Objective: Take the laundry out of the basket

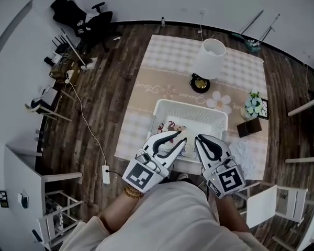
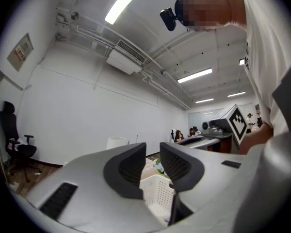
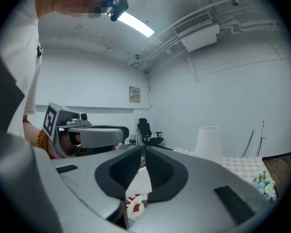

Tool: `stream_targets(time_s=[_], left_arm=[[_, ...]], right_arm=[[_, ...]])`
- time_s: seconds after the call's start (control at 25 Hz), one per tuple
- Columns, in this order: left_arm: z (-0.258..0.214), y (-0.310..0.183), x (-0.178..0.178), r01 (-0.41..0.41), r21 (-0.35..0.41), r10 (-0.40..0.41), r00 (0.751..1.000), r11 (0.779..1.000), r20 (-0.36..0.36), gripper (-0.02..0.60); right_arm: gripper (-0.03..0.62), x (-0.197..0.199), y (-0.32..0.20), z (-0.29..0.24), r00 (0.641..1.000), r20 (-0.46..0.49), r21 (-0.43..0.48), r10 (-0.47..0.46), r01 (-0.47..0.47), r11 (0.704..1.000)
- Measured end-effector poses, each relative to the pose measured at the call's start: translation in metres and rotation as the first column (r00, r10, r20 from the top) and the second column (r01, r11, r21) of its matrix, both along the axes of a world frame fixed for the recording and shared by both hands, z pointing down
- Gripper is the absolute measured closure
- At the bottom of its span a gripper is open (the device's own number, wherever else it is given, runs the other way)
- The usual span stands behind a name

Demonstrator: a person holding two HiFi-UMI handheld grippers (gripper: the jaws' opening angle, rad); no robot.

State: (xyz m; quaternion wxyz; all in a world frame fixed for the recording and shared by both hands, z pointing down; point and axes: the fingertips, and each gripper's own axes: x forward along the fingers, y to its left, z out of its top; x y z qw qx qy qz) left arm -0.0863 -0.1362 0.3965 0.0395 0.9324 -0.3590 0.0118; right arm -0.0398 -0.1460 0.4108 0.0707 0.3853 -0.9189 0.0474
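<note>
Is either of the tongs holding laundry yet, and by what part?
Nothing is held. The left tongs and right tongs are both slightly open and empty, over the basket's near rim.

No readable text, tablecloth script (image 1: 148,88) blurred, wall notice (image 3: 134,94) too small

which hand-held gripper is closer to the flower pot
Right. The right hand-held gripper is over the right side of the basket, toward the flower pot; the left hand-held gripper is farther left.
</note>
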Motion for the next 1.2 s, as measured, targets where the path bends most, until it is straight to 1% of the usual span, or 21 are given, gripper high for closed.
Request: stream_targets(time_s=[0.04, 0.08, 0.12, 0.16, 0.24, 0.28, 0.32, 0.36, 0.44, 0.52, 0.56, 0.6, 0.64, 0.72, 0.8, 0.84, 0.88, 0.92, 1.0, 1.12, 1.2], left_arm=[[0.002, 0.000, 0.001, -0.010, -0.002, 0.010, 1.000, 1.000, 0.010, 0.439], [0.004, 0.000, 0.002, -0.016, 0.000, 0.016, 1.000, 1.000, 0.021, 0.388], [0.006, 0.000, 0.003, -0.021, 0.002, 0.021, 0.999, 1.000, 0.030, 0.363], [0.007, -0.001, 0.003, -0.026, 0.003, 0.026, 0.999, 1.000, 0.037, 0.362], [0.009, -0.003, 0.005, -0.044, 0.008, 0.043, 0.997, 0.999, 0.060, 0.362], [0.012, -0.004, 0.006, -0.065, 0.017, 0.063, 0.994, 0.998, 0.092, 0.362], [0.016, -0.006, 0.009, -0.101, 0.036, 0.094, 0.985, 0.994, 0.146, 0.362], [0.023, -0.009, 0.012, -0.147, 0.056, 0.132, 0.967, 0.987, 0.218, 0.362], [0.046, -0.015, 0.018, -0.236, 0.044, 0.206, 0.913, 0.971, 0.353, 0.362], [0.077, -0.021, 0.025, -0.303, -0.017, 0.276, 0.842, 0.953, 0.463, 0.362], [0.096, -0.023, 0.028, -0.334, -0.056, 0.314, 0.798, 0.941, 0.515, 0.362], [0.115, -0.026, 0.031, -0.363, -0.101, 0.353, 0.746, 0.926, 0.564, 0.362], [0.135, -0.028, 0.032, -0.389, -0.149, 0.394, 0.688, 0.909, 0.609, 0.362], [0.174, -0.030, 0.033, -0.434, -0.244, 0.471, 0.556, 0.867, 0.685, 0.360], [0.209, -0.031, 0.035, -0.467, -0.325, 0.532, 0.429, 0.823, 0.731, 0.361], [0.225, -0.032, 0.036, -0.477, -0.358, 0.554, 0.376, 0.803, 0.742, 0.360], [0.239, -0.032, 0.037, -0.484, -0.387, 0.574, 0.333, 0.785, 0.748, 0.360], [0.253, -0.033, 0.037, -0.486, -0.414, 0.591, 0.297, 0.770, 0.750, 0.360], [0.279, -0.034, 0.037, -0.478, -0.466, 0.620, 0.234, 0.744, 0.749, 0.360], [0.319, -0.037, 0.032, -0.450, -0.536, 0.647, 0.132, 0.714, 0.751, 0.360], [0.345, -0.039, 0.028, -0.422, -0.576, 0.660, 0.073, 0.700, 0.748, 0.360]], right_arm=[[0.541, 0.001, 0.000, 0.003, 1.000, -0.022, 0.003, 0.000, 0.000, 1.000], [0.521, 0.002, 0.000, 0.005, 0.999, -0.041, 0.005, 0.001, -0.001, 1.000], [0.465, 0.003, -0.001, 0.007, 0.998, -0.057, 0.005, 0.003, -0.003, 1.000], [0.421, 0.004, -0.002, 0.010, 0.997, -0.070, 0.005, 0.006, -0.006, 1.000], [0.419, 0.007, -0.003, 0.016, 0.995, -0.095, 0.001, 0.009, -0.009, 1.000], [0.419, 0.008, -0.004, 0.020, 0.993, -0.114, -0.008, 0.005, -0.006, 1.000], [0.419, 0.008, -0.004, 0.025, 0.989, -0.146, -0.025, -0.010, 0.006, 1.000], [0.419, 0.007, -0.004, 0.031, 0.982, -0.186, -0.049, -0.039, 0.030, 0.998], [0.419, 0.003, -0.005, 0.051, 0.953, -0.278, -0.100, -0.124, 0.099, 0.990], [0.419, 0.000, -0.008, 0.082, 0.892, -0.395, -0.154, -0.219, 0.171, 0.973], [0.419, -0.001, -0.009, 0.099, 0.852, -0.451, -0.191, -0.267, 0.200, 0.961], [0.419, -0.002, -0.010, 0.116, 0.809, -0.496, -0.237, -0.316, 0.225, 0.945], [0.419, -0.002, -0.012, 0.133, 0.766, -0.529, -0.286, -0.365, 0.244, 0.927], [0.419, -0.003, -0.016, 0.163, 0.687, -0.577, -0.365, -0.442, 0.267, 0.892], [0.418, -0.002, -0.023, 0.190, 0.614, -0.622, -0.407, -0.486, 0.277, 0.870], [0.404, -0.003, -0.026, 0.204, 0.584, -0.637, -0.423, -0.504, 0.281, 0.861], [0.379, -0.004, -0.028, 0.216, 0.558, -0.643, -0.446, -0.525, 0.285, 0.849], [0.378, -0.006, -0.028, 0.229, 0.534, -0.642, -0.473, -0.550, 0.288, 0.832], [0.376, -0.007, -0.026, 0.255, 0.485, -0.635, -0.533, -0.601, 0.288, 0.796], [0.365, -0.005, -0.024, 0.295, 0.423, -0.621, -0.609, -0.660, 0.271, 0.746], [0.350, -0.002, -0.025, 0.318, 0.392, -0.614, -0.642, -0.685, 0.256, 0.722]])
